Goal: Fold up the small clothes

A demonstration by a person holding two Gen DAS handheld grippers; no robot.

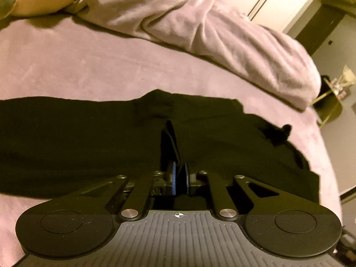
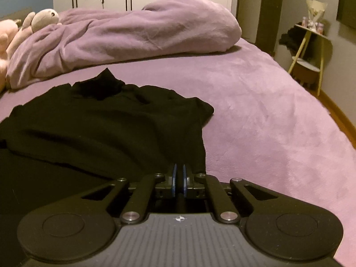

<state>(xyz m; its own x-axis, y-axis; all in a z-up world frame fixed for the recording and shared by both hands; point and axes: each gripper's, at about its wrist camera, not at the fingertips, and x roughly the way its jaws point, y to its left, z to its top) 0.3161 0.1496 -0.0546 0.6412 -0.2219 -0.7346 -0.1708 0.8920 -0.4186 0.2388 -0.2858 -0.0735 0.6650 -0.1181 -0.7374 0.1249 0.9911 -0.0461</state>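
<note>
Closest to our lenses, both grippers point down over a black garment spread on a purple bed cover. We read the left gripper as closed, its fingers drawn together over the middle of the dark cloth; black on black, we cannot tell whether any fabric is pinched between them. The right gripper is closed too, its blue-edged pads almost touching, just at the garment's near right edge; whether cloth is caught there is hidden from us. The garment lies flat but rumpled near the front edge of the bed, with a collar-like peak at its far side and a small loose tag or cord at its right edge in the left view. We judge it light, soft and limp: it should drape and crease freely, slide a little over the plush cover, and give nothing to push against. Corners and hems look like the best places to take hold, a thin pinch through one or two layers, both sides lifted together so the fold stays even. A bunched lilac blanket runs across the bed well beyond the garment, with soft toys at its left end. Bare cover lies open between garment and blanket and widely to the right, where the bed's edge drops to a wooden floor and a small side table stands beyond.
</note>
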